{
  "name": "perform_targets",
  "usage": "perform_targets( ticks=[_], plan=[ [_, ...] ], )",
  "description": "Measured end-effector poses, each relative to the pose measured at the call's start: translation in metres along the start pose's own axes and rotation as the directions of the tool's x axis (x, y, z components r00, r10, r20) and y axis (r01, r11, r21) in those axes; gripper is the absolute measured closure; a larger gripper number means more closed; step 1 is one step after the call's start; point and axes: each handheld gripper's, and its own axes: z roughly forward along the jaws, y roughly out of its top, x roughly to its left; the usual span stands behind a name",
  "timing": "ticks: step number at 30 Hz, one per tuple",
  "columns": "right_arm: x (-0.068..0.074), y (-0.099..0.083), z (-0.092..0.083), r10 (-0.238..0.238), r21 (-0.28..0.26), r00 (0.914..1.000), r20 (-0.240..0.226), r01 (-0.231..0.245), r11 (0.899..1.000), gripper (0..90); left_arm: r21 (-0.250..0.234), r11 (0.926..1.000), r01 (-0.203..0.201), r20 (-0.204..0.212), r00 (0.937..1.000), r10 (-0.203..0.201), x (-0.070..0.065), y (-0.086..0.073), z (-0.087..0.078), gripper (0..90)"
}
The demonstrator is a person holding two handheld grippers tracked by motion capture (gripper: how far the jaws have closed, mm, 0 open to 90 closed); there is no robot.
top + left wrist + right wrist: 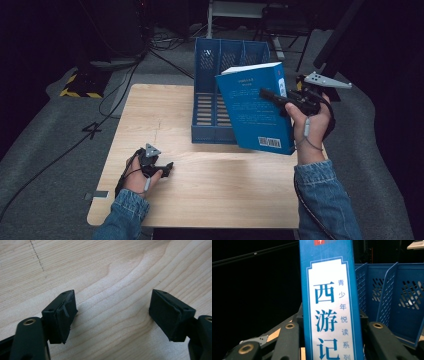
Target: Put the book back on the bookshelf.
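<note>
Your forearms in denim sleeves come in at the near edge of the high view, and your left gripper [167, 169] rests low on the wooden table [210, 195], near its left front, well apart from everything else. Your right gripper [267, 95] is lifted at the right and clamped on the spine edge of a blue book [252, 112], which hangs in the air above the table's far right part. That book stands nearly upright with its long axis tilted, top leaning left and far, barcode corner lowest and nearest you, back cover facing you. Behind it, just beside and partly hidden by it, stands a blue file rack [212, 95] with open slots, at the table's far middle; beyond the table cables lie across the grey floor [45, 135]. From the left gripper view you see the two black pads [62, 315] held wide apart over bare wood grain [112, 277], with nothing between them. From the right gripper view the book's spine [329, 315] rises straight up between the jaws, which press against both its sides, its white label with blue characters running top to bottom. To its right and farther off stand the rack's perforated dividers [387, 295], close to the book's path; darkness lies to the left.
</note>
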Motion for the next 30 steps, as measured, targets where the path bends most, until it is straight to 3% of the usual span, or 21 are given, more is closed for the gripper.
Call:
perform_targets(
  ticks=[5, 18, 26, 30],
  plan=[
    [-0.009, 0.007, 0.008, 0.012, -0.006, 0.9998, 0.013, -0.012, 1.000, 62.0, 0.001, 1.0000, 0.000, -0.002, 1.0000, 0.000, 0.000, 0.001, 0.001, 20.3],
    [-0.054, 0.021, 0.038, 0.058, -0.035, 0.9965, 0.059, -0.056, 0.998, 61.9, 0.000, 1.0000, -0.002, 0.003, 1.0000, 0.002, 0.002, 0.004, 0.004, 19.4],
    [-0.085, 0.017, 0.045, 0.109, -0.069, 0.9938, 0.026, -0.107, 0.992, 61.9, 0.001, 1.0000, -0.003, 0.002, 1.0000, 0.003, 0.003, 0.004, 0.004, 19.4],
    [-0.098, 0.015, 0.048, 0.110, -0.083, 0.9931, 0.040, -0.106, 0.991, 61.9, 0.001, 1.0000, -0.002, 0.002, 1.0000, 0.002, 0.003, 0.004, 0.004, 19.4]
  ],
)
